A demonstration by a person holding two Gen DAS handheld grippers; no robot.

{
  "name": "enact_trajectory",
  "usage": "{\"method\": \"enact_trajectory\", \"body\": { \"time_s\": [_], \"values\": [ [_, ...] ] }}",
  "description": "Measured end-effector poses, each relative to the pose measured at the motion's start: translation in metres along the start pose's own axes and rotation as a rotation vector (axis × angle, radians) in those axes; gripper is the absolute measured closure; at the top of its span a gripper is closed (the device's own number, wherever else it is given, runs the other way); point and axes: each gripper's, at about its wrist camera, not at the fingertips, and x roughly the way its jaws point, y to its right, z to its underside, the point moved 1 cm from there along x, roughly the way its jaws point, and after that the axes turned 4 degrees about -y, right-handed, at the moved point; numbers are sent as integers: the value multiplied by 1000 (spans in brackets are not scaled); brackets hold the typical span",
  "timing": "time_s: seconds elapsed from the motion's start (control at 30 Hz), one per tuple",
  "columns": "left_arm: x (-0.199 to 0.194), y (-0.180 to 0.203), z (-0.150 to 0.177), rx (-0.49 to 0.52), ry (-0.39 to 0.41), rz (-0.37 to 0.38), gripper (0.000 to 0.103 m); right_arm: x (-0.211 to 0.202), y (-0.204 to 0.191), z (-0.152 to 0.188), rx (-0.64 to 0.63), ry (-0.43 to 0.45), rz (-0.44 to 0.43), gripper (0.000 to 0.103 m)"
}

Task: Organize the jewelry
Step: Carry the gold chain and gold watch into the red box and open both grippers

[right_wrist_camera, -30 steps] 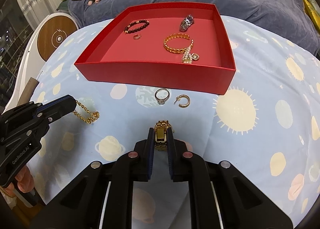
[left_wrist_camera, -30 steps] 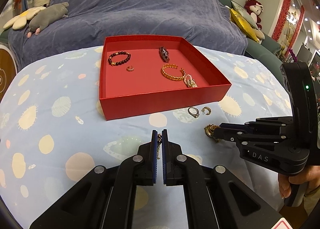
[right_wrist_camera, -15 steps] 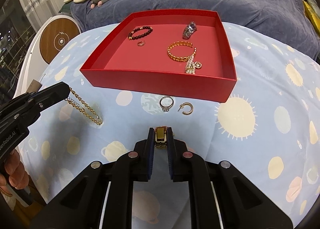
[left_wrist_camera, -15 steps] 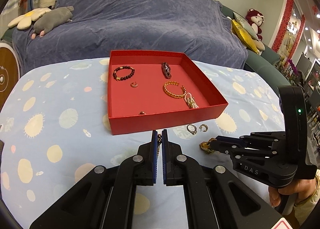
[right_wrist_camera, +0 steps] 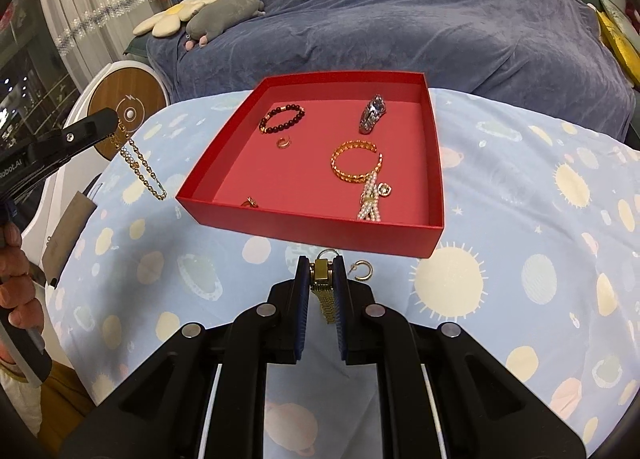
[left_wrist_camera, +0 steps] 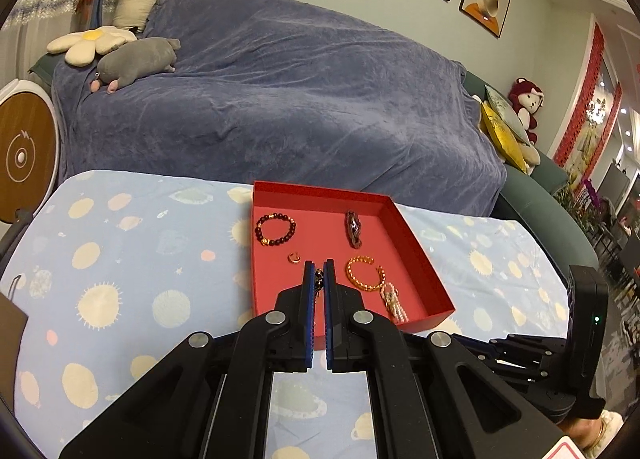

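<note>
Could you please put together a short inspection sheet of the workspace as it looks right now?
Surface: table under a light blue planet-print cloth.
Job's things: red tray holding a dark bead bracelet, small gold ring, watch, gold cuff bangle, pearl piece and a small gold item by the front wall; gold hoop earring on the cloth in front of the tray.
Clutter: nothing seen.
Grippers: left hand-held gripper raised, shut on a hanging gold chain; right hand-held gripper shut on a gold watch band.
Cables: nothing seen.
Surroundings: blue-covered sofa, plush toys, round white-and-wood device.
</note>
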Motion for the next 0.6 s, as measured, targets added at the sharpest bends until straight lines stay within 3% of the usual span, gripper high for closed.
{"method": "enact_trajectory", "body": {
  "time_s": [0.3, 0.6],
  "values": [
    [42, 14, -29, 2, -12, 15, 101, -12, 5, -52, -6, 80, -6, 92],
    [97, 5, -45, -37, -64, 19, 101, 16, 17, -106, -28, 107, 20, 92]
  ]
}}
